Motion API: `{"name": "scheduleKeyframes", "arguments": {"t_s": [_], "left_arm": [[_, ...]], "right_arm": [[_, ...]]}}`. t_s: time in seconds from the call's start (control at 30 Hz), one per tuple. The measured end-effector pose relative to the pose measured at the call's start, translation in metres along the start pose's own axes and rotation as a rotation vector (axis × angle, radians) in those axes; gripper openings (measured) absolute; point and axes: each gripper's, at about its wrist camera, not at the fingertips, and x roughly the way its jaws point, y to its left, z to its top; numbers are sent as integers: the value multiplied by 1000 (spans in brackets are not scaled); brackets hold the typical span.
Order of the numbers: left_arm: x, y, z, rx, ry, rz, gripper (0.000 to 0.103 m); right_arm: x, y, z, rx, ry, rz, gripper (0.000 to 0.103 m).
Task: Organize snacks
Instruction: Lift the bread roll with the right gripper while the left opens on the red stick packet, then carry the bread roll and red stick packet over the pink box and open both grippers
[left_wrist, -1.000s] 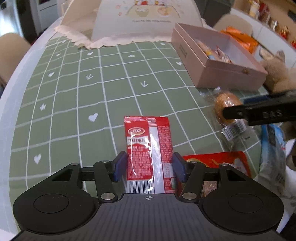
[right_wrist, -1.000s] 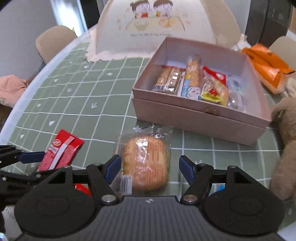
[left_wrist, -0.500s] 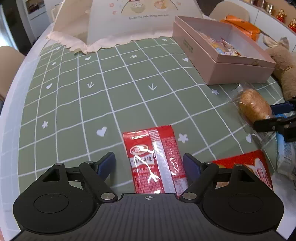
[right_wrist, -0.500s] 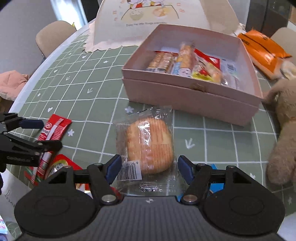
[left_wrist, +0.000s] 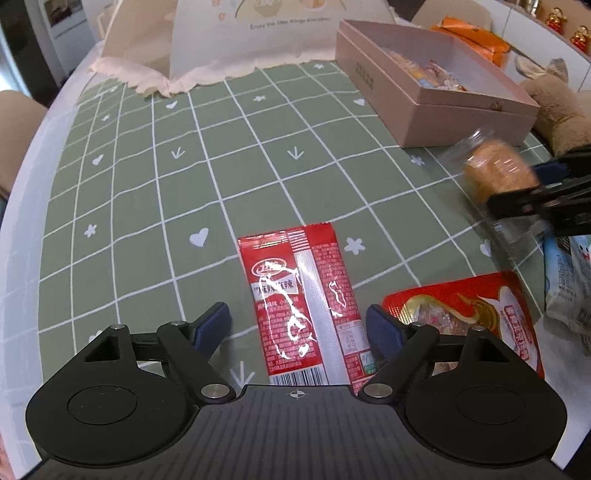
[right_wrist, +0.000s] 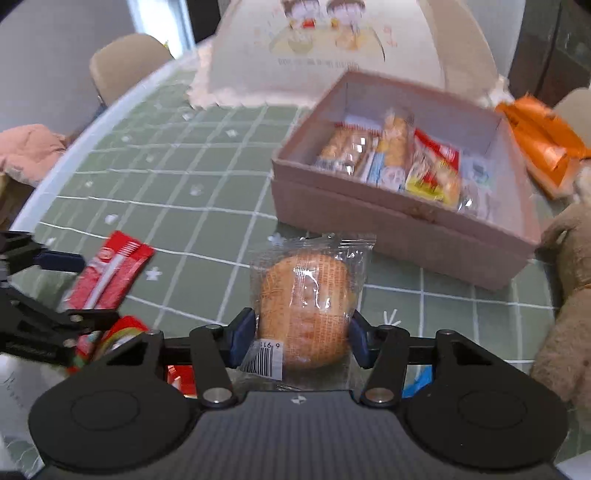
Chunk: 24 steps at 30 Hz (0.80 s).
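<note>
The right gripper (right_wrist: 301, 338) has just been closing, and its blue pads now press on either side of a round golden bun sealed in a crinkly clear plastic wrapper (right_wrist: 304, 306), so it grips that snack just above the green tablecloth with a white grid and small hearts and stars (left_wrist: 155, 192). The left gripper (left_wrist: 299, 325) has its jaws spread as wide as they go; a flat glossy red sachet with a silver seam (left_wrist: 306, 306) lies on the cloth between them, touched by neither pad. Beside it sits a second, wider red foil packet (left_wrist: 476, 314), and a pale blue-and-white pouch (left_wrist: 569, 284) rests at the table edge. Further out stands the open pink rectangular cardboard box (right_wrist: 399, 221), matte and stiff-walled, already holding a row of upright wrapped snacks along one side, with bare floor still visible on the other. Judging from this, the sorting is partly done: several packs are boxed, the bun is in hand, and at least three packs still wait on the cloth. Orange crinkled bags (right_wrist: 543, 147) lie behind the box, a fuzzy brown plush toy (right_wrist: 565, 295) beside it, and a cream mesh food cover with a frilled hem (right_wrist: 332, 48) beyond.
</note>
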Motion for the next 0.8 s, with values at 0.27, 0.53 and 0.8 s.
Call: {"name": "scheduleKeyframes", "arguments": {"t_s": [0.27, 0.53, 0.8], "left_arm": [[-23, -8, 14, 19, -62, -55, 53], [-123, -12, 128, -38, -445, -286, 53], [-97, -65, 238, -58, -508, -353, 59]], "right_arm": [[-82, -11, -7, -30, -169, -126, 53], [-132, -60, 6, 175, -233, -134, 53], [-170, -71, 12, 179, -301, -209, 53]]}}
